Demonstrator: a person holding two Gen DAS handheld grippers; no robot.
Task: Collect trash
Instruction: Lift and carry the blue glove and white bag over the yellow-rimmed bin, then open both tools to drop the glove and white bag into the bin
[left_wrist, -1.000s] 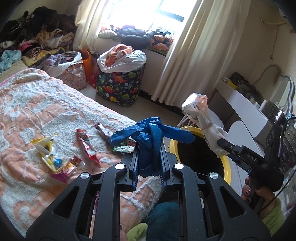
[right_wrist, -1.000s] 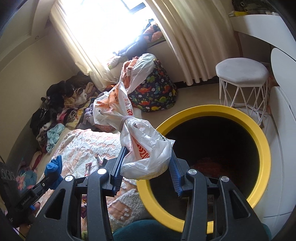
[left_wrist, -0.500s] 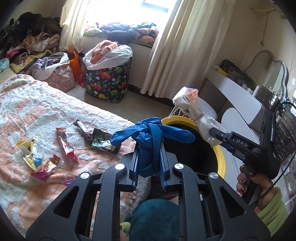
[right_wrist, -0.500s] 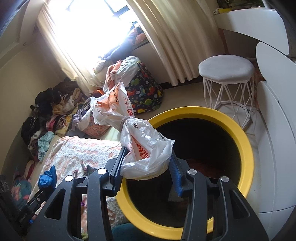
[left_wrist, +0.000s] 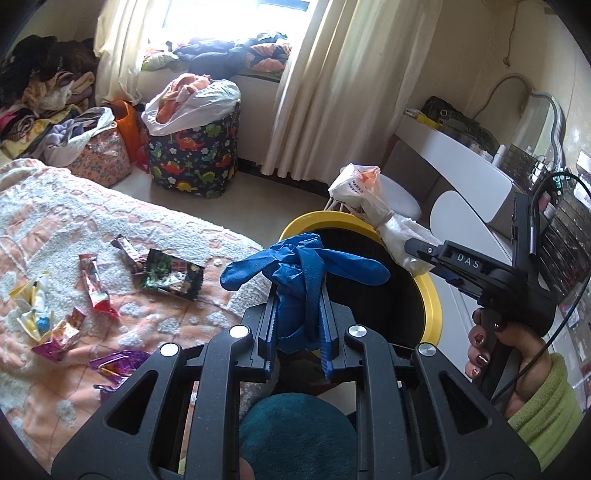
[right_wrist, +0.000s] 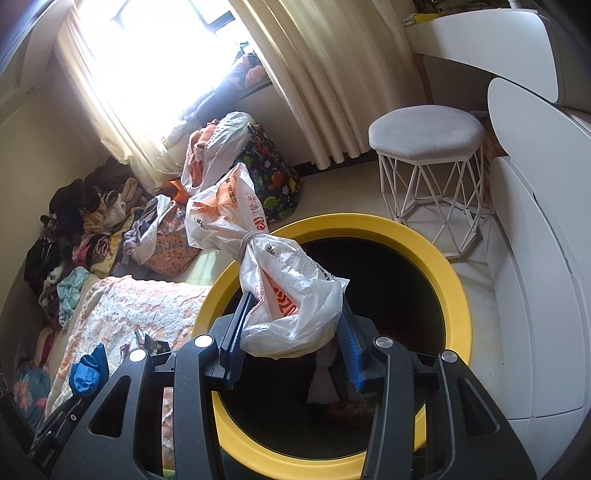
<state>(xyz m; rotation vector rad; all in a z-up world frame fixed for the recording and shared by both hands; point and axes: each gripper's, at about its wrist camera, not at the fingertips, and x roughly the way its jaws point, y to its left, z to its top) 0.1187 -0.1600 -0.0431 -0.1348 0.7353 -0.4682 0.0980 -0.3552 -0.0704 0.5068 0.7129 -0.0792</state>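
Bedside yellow-rimmed bin (right_wrist: 458, 295); left hand-held gripper (left_wrist: 300, 325) clamping crumpled blue glove (left_wrist: 299, 269), right hand-held gripper (right_wrist: 291, 343) clamping knotted white-orange bag (right_wrist: 288, 299)

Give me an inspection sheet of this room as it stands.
Surface: bed blanket, wrappers lying on it.
Job's things: blue glove; knotted plastic bag; yellow-rimmed bin.
Clutter: snack wrappers; clothes pile.
Grippers: left hand-held gripper shut on the glove; right hand-held gripper shut on the bag over the bin.
Cables: black cable by the right hand.
Surroundings: stool, curtains.
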